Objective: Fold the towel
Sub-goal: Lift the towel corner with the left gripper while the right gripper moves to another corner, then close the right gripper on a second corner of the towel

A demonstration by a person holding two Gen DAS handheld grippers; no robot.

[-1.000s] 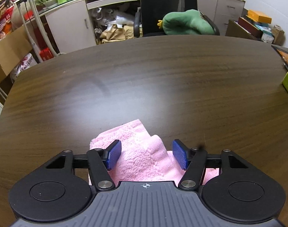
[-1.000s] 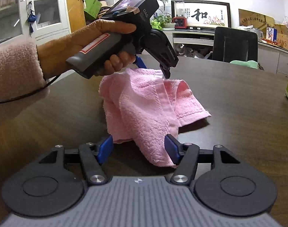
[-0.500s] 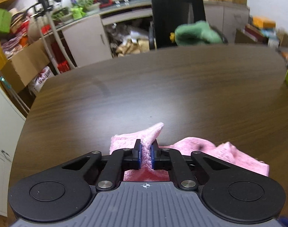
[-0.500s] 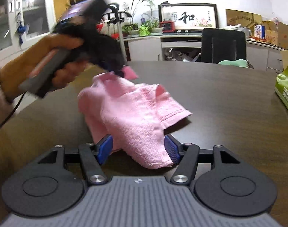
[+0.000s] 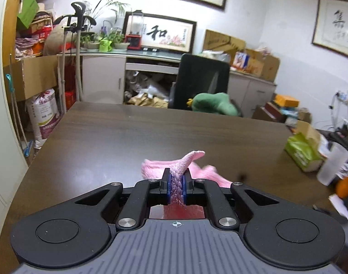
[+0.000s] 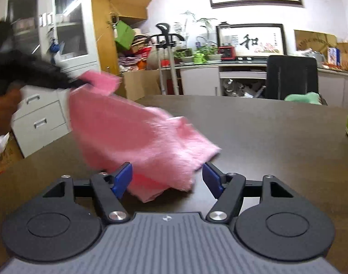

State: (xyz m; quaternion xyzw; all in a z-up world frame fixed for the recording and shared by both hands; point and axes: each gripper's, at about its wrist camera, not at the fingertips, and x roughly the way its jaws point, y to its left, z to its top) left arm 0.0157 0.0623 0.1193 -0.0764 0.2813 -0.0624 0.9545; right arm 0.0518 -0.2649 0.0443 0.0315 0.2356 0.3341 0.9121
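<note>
The pink towel (image 6: 137,134) is partly lifted over the dark wooden table (image 6: 276,137). One corner of it is high up at the left side, and the cloth hangs from there in a slope down to the table, where its lower end lies bunched. This view is blurred around the raised part, so the folds are not clear.

The left gripper (image 5: 176,186) has its two blue pads (image 5: 169,188) pressed together on a twisted edge of the towel. A short piece of this edge stands out past the pads and points up and forward. More of the towel (image 5: 205,173) lies on the table (image 5: 128,141) just behind the pads.

The right gripper (image 6: 166,178) is wide open and holds nothing. Its blue pads (image 6: 122,179) stand on both sides of the low end of the towel, near the cloth; I cannot tell if the left pad touches it. In the right view the left gripper (image 6: 80,82) is only a dark blur at the top corner of the towel, with the hand (image 6: 5,105) below it.

On the right side of the table there is a green pack (image 5: 302,151) and, beside it, a frosted cup (image 5: 332,166). A black chair (image 5: 201,80) stands behind the far edge, with a green plush toy (image 5: 213,106) on it.
</note>
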